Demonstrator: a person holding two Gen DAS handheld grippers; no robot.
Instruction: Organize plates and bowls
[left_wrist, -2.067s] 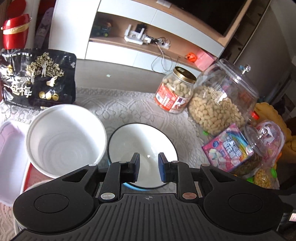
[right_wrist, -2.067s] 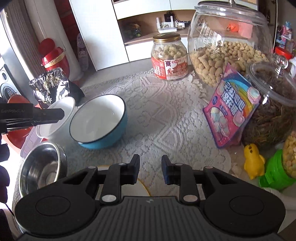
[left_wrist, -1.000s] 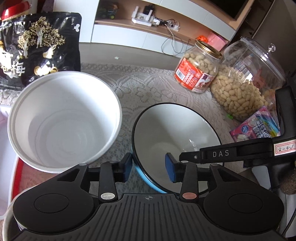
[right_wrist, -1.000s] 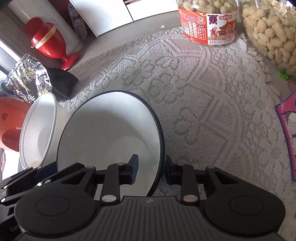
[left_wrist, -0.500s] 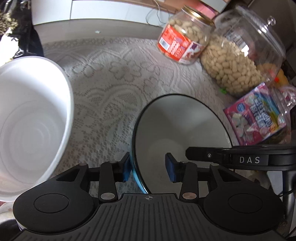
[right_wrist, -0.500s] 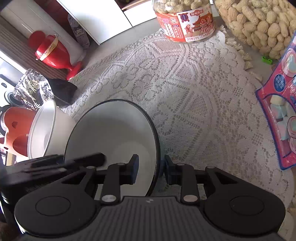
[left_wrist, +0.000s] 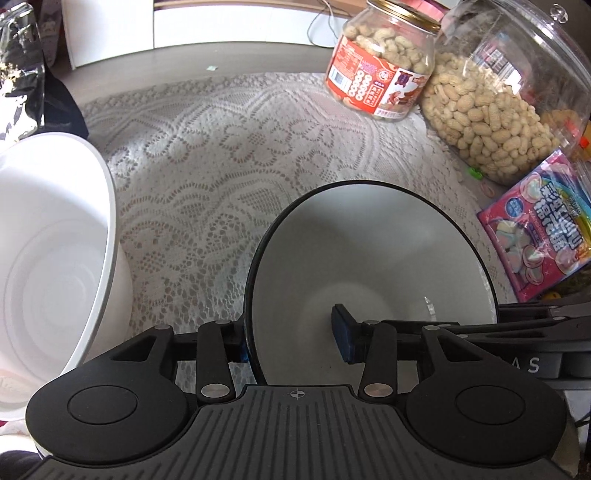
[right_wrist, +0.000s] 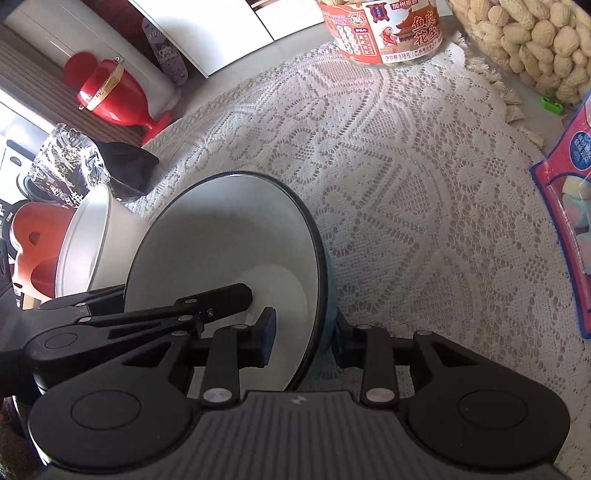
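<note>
Bowl (left_wrist: 369, 258) rim between both grippers' jaws

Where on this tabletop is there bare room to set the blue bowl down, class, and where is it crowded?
The bare lace tablecloth is open between the white bowl, the blue bowl and the small peanut jar. It is crowded along the right edge, where the big peanut jar and candy bag stand.

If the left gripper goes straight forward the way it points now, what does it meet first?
Its jaws already straddle the blue bowl's rim, so the left gripper would probably push that rim deeper between them first. Beyond the bowl lies the lace tablecloth.
</note>
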